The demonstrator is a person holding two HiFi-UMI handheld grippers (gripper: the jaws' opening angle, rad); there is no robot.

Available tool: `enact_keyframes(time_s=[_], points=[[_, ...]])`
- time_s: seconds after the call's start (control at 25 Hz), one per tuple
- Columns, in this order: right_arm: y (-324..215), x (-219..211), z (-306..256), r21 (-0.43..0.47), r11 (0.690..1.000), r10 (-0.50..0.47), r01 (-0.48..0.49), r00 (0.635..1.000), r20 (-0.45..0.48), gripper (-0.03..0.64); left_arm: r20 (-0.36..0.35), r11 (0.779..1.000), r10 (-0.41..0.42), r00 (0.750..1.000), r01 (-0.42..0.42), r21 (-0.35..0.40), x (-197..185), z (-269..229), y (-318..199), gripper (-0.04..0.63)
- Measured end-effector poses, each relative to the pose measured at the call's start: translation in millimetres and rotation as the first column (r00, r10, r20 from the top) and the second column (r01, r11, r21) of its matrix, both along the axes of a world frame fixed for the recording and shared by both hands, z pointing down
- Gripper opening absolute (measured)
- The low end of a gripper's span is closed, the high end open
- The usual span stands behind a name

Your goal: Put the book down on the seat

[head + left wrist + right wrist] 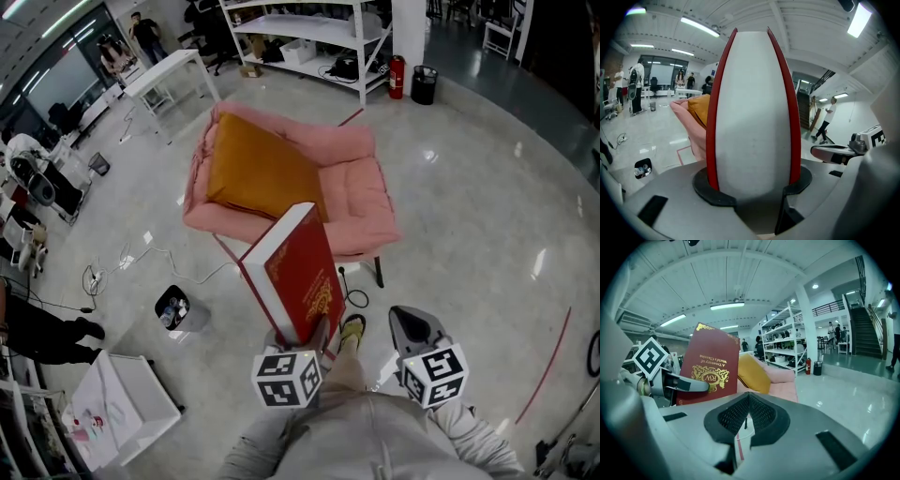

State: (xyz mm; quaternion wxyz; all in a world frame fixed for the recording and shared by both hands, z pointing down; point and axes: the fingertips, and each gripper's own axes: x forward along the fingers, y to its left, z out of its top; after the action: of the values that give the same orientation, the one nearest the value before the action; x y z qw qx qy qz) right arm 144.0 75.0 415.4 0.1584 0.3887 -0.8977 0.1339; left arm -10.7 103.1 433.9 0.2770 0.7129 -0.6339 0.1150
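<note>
Red book [708, 366] cover, gold print: "A Treasury of World's Classics" + "RW" crest below; no other txt legible

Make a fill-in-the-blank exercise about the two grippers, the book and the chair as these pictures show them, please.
1. The left gripper is clamped on a thick ____ book.
2. On the pink chair lies a cushion of ____ colour.
3. The right gripper has its jaws together and holds ____.

Missing words: red; orange; nothing
</note>
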Motion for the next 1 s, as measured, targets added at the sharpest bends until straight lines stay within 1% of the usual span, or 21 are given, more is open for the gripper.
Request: enact_keyframes(time_s=[0.24, 0.52, 0.76, 1.0], points=[[-27, -5, 6, -0.009, 1.000, -0.002, 0.002, 1.000, -0.007, 0.005, -0.003, 1.000, -0.002, 1.000, 0.002, -0.001, -5, 3, -30, 0.245], [-72, -21, 13, -0.036, 0.999, 0.010, -0.010, 1.000, -0.008, 0.005, 0.001, 0.999, 0.020, 1.000, -0.020, -0.031, -18, 11, -78, 0.245], [-121, -39, 21, -0.083, 0.996, 0.021, -0.023, 1.000, -0.023, 0.005, -0.010, 0.996, 0.050, 0.999, -0.050, -0.069, -31, 15, -134, 0.245], [-174, -56, 39, -0.140, 0.989, 0.040, -0.047, 0.998, -0.055, 0.005, -0.030, 0.990, 0.081, 0.996, -0.084, -0.114, -47, 29, -196, 0.245]])
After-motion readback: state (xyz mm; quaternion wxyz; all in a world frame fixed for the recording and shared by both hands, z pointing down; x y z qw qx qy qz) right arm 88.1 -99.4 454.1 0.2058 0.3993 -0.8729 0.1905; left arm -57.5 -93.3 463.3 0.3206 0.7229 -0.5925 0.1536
